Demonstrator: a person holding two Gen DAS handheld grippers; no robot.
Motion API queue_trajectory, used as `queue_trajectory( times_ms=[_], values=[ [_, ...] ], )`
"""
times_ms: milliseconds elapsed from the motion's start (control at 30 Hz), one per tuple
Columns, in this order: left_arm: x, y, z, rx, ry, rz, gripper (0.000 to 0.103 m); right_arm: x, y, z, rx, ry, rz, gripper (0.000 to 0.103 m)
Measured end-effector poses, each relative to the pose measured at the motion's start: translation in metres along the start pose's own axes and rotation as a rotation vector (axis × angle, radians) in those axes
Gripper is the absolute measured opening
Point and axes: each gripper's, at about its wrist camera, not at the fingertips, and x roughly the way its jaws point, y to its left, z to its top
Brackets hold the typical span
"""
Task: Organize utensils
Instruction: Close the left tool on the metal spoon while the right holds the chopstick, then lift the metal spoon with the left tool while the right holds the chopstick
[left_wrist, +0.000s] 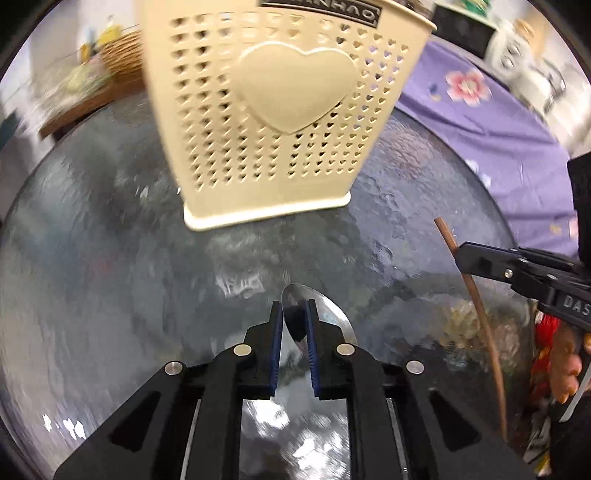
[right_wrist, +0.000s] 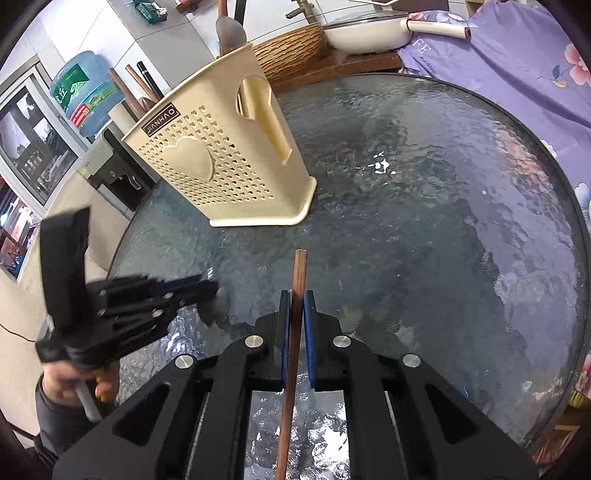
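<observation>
A cream perforated utensil holder (left_wrist: 273, 122) with a raised heart stands on the round glass table (left_wrist: 110, 258); it also shows in the right wrist view (right_wrist: 221, 155) with dark utensil handles (right_wrist: 129, 88) sticking up from it. My left gripper (left_wrist: 294, 306) is shut on a metal spoon (left_wrist: 325, 314), bowl pointing forward, just short of the holder. My right gripper (right_wrist: 297, 295) is shut on a brown wooden chopstick (right_wrist: 298, 273), which also shows in the left wrist view (left_wrist: 476, 295). The left gripper (right_wrist: 207, 288) appears at the left of the right wrist view.
A purple floral cloth (right_wrist: 517, 74) lies beyond the table's far right edge. A white pan (right_wrist: 365, 33) and a wicker basket (right_wrist: 295, 48) sit on a wooden counter behind. A blue water jug (right_wrist: 85, 92) stands at the left.
</observation>
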Motion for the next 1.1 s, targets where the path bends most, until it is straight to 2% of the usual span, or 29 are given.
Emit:
queue_trajectory(
  times_ms=[100, 200, 400, 933, 967, 1033, 1067, 1100],
  values=[
    [0.008, -0.005, 0.012, 0.092, 0.007, 0.039, 0.012, 0.003, 0.002, -0.001, -0.005, 0.002, 0.003, 0.008],
    [0.014, -0.008, 0.017, 0.111, 0.010, 0.053, 0.012, 0.005, 0.004, -0.001, -0.007, 0.003, 0.006, 0.008],
    [0.018, -0.011, 0.023, 0.108, 0.020, 0.043, 0.004, 0.007, 0.004, -0.001, -0.004, 0.005, 0.008, 0.008],
    [-0.013, -0.001, 0.013, 0.077, -0.034, -0.013, 0.002, 0.002, 0.005, 0.002, -0.013, -0.004, 0.025, 0.008],
    [-0.013, 0.002, 0.013, 0.076, -0.037, -0.036, 0.005, 0.002, 0.005, 0.002, -0.015, -0.003, 0.028, 0.008],
    [-0.012, 0.010, 0.013, 0.083, -0.017, -0.090, 0.023, 0.002, 0.004, 0.002, -0.014, -0.002, 0.032, 0.008],
    [-0.011, 0.012, 0.013, 0.086, -0.015, -0.091, 0.038, 0.001, 0.003, 0.001, -0.013, -0.002, 0.032, 0.008],
    [-0.009, 0.014, 0.013, 0.094, -0.013, -0.085, 0.048, 0.001, 0.002, 0.002, -0.012, -0.001, 0.033, 0.008]
  ],
)
